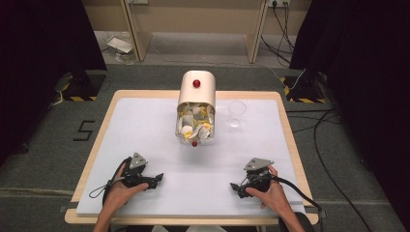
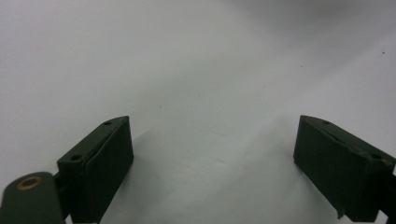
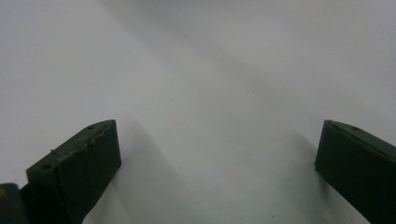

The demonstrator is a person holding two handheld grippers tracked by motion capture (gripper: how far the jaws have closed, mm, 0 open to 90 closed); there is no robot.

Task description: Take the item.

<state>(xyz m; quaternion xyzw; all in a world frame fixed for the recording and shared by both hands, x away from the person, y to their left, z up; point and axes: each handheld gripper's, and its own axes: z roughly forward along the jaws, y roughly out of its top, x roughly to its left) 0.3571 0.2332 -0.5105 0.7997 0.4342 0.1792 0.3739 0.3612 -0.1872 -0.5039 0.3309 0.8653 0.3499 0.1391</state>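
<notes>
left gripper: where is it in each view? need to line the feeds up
High view: left gripper lower left, in the person's hand, jaws pointing right.
Left gripper view: its two black jaws rise from the bottom corners, wide apart, nothing between.
Right gripper view: those jaws belong to the other gripper.
Shared landmark: white table top.

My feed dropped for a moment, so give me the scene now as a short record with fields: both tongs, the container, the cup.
left tongs: open, nothing between the jaws, low over the white table, near left
right tongs: open, nothing between the jaws, near right
container: cream box with a red knob, table centre, clear front showing white and yellow packets
cup: clear, upright, just right of the container, looks empty
contact: neither tongs touch the container or the cup
</notes>
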